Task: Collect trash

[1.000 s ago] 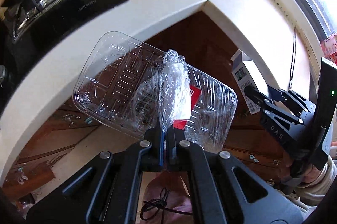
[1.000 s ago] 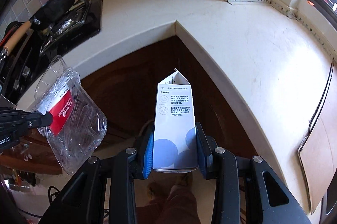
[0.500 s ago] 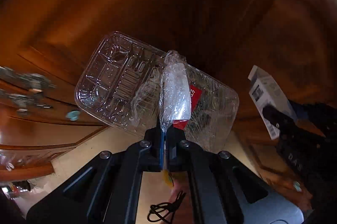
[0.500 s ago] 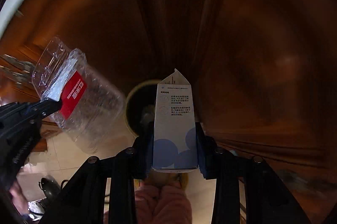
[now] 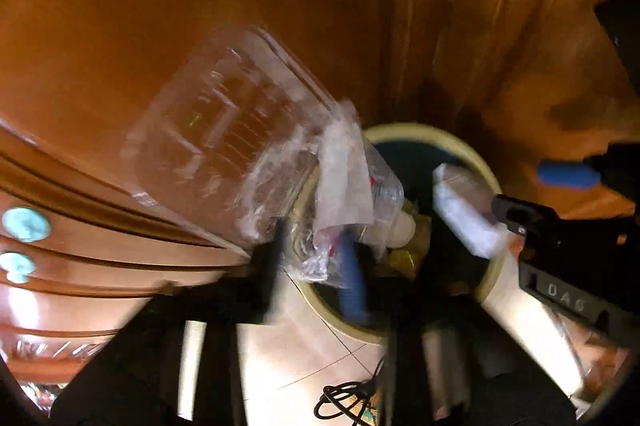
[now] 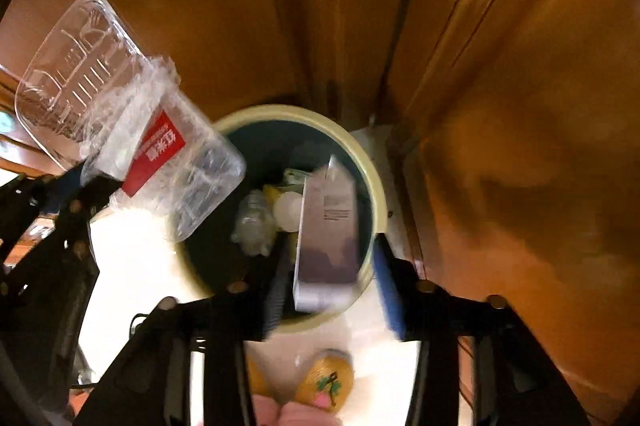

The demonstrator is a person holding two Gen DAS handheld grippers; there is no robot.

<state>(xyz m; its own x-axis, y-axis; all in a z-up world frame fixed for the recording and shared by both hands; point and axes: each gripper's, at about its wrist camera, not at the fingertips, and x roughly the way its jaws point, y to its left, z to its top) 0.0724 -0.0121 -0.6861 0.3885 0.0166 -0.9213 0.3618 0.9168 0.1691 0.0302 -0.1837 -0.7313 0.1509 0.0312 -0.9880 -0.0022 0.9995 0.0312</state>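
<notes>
1. Gone since a second ago: countertop and stove; now only brown cabinet doors (image 6: 500, 73), pale floor tiles (image 5: 304, 354) and one round cream-rimmed bin (image 6: 362, 161) below
2. Open room over the bin mouth; cabinet doors close behind, bin rim just under both tools
3. One clear plastic tray (image 5: 224, 129), with wrap and red label, tilted over the bin's left rim; left gripper (image 5: 316, 258) jaws opening, no longer pinched on the wrap, wrap between them
4. One white carton (image 6: 328, 222) over the bin, blurred; right gripper (image 6: 332, 290) jaws opening, clear of its sides
5. Two grippers, two pieces of trash, one slippered foot (image 6: 328, 382)
</notes>
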